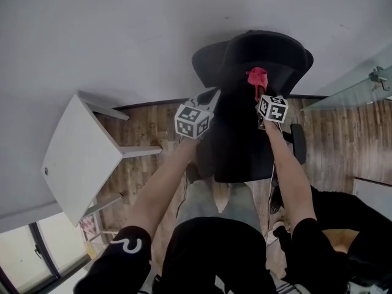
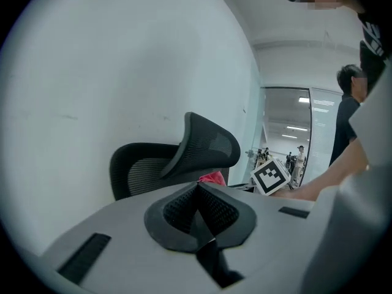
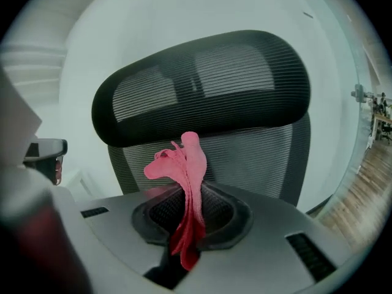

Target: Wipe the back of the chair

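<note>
A black mesh office chair stands against the white wall, its backrest and headrest facing me. My right gripper is shut on a pink cloth, which it holds up in front of the backrest; in the head view the pink cloth hangs over the chair's upper back. To the chair's left my left gripper is shut with nothing between its jaws. Its own view shows the chair side-on, a corner of the pink cloth and the right gripper's marker cube.
A white table stands at the left on the wooden floor. A glass partition is at the right. The chair's armrest sticks out by my right arm. People stand far off behind the glass.
</note>
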`<state>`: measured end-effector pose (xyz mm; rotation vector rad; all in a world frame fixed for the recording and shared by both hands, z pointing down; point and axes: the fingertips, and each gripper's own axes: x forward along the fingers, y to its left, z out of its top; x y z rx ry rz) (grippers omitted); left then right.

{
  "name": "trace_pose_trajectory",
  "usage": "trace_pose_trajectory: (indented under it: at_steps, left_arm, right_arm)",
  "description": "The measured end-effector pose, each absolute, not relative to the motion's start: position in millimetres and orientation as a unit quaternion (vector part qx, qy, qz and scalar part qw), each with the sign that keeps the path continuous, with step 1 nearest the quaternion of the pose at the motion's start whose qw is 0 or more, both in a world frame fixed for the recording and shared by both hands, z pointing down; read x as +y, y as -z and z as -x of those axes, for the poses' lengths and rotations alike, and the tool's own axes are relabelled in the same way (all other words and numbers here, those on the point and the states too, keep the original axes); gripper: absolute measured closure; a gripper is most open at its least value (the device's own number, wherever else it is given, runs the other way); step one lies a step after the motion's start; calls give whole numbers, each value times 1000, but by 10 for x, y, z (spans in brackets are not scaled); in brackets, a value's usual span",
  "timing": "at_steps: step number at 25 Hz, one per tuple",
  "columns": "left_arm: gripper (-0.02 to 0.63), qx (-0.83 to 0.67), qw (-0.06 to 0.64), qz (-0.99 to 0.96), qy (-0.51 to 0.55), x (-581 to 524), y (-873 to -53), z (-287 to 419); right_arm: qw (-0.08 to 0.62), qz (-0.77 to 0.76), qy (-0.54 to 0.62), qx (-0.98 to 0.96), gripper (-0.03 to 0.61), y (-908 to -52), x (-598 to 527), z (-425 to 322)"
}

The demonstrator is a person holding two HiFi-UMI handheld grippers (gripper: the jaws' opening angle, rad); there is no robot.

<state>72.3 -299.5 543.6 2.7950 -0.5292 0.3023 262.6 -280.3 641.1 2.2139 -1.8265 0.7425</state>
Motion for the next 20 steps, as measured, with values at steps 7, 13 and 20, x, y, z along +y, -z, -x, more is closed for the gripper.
trace_pose_trajectory:
  at_steps: [7, 13, 20]
  left_arm:
    - [589, -202, 147, -963, -105, -3294, -5520, 36]
    - [589, -211, 153, -959, -108, -3477, -5634, 533]
    - [589, -209, 158, -957, -124, -3616, -5848, 889]
  right_arm:
    - [98, -708, -238, -658, 512, -6442, -3234, -1536]
    - [113, -684, -236, -680, 512, -6589, -3446, -824]
    - [121, -681, -239, -681, 512, -6822, -3640, -491]
